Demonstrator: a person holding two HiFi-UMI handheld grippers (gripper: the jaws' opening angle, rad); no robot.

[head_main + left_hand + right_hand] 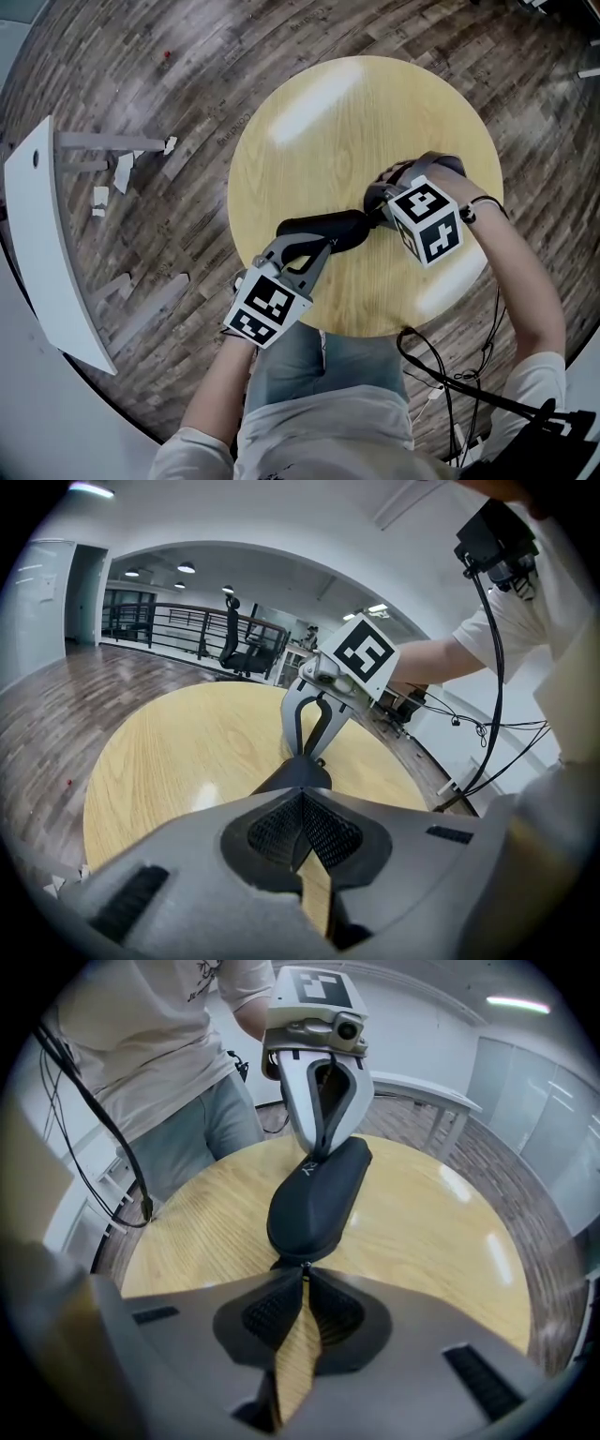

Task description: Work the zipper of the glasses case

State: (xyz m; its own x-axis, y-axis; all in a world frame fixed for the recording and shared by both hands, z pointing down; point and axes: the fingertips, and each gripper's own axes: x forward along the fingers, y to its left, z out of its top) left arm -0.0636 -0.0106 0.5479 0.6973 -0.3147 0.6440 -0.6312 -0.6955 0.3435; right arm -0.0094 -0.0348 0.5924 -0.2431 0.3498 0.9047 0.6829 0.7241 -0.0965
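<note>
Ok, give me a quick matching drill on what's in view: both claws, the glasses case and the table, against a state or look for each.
1. left claw
2. right claw
3. glasses case
4. table

A. black, lying on the tabletop between the two claws
B. round, pale wood
C. shut on the zipper pull
D. shut on the case's opposite end

Pairs: 1-D, 2-C, 3-A, 4-B.

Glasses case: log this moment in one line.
glasses case: held at both ends over round table | left gripper: shut on case end | right gripper: shut on zipper pull
</note>
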